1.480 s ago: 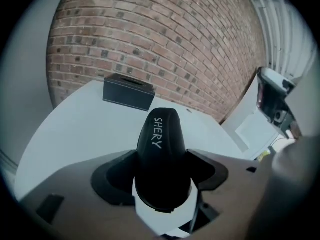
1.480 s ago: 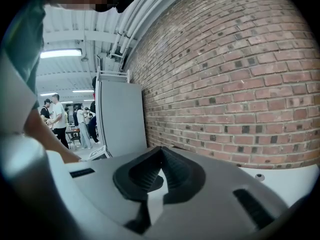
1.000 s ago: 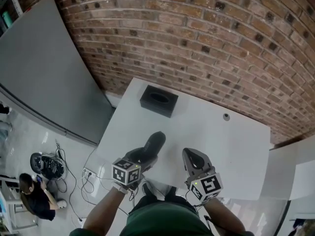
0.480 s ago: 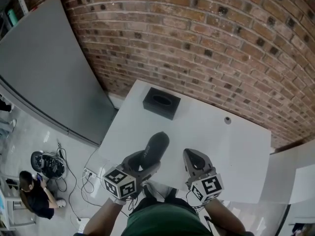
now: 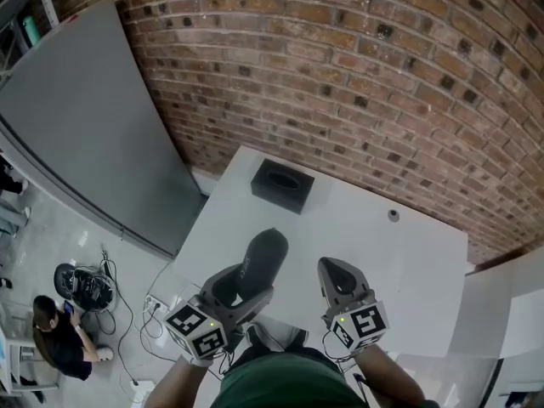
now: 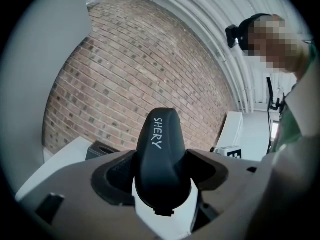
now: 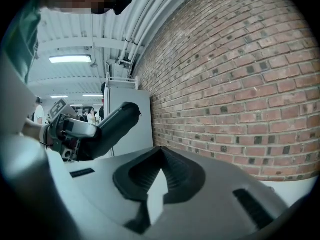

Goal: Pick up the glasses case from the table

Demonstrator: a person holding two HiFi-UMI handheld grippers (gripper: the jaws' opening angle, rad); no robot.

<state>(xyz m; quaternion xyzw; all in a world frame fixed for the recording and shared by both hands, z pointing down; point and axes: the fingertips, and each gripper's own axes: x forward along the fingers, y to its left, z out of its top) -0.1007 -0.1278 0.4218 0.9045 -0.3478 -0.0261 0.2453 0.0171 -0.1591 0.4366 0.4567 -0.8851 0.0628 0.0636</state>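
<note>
The glasses case [image 5: 263, 257] is black, oblong, with "SHERY" in white on it [image 6: 161, 149]. My left gripper [image 5: 245, 284] is shut on its lower end and holds it tilted up, above the near edge of the white table [image 5: 408, 262]. In the left gripper view the case stands between the jaws of that gripper [image 6: 162, 186], against the brick wall. My right gripper [image 5: 337, 272] hovers beside it on the right, shut and with nothing in it [image 7: 159, 170]. The right gripper view shows the held case [image 7: 117, 121] off to the left.
A black box with an oval opening [image 5: 282, 185] sits at the table's far left corner. A small round cap [image 5: 392, 215] lies near the far edge. Behind is a brick wall, with a grey panel [image 5: 85, 117] on the left. A person [image 5: 55, 334] crouches on the floor below left.
The left gripper has drawn back toward me and tipped upward, and the case has risen with it. The right gripper has hardly moved.
</note>
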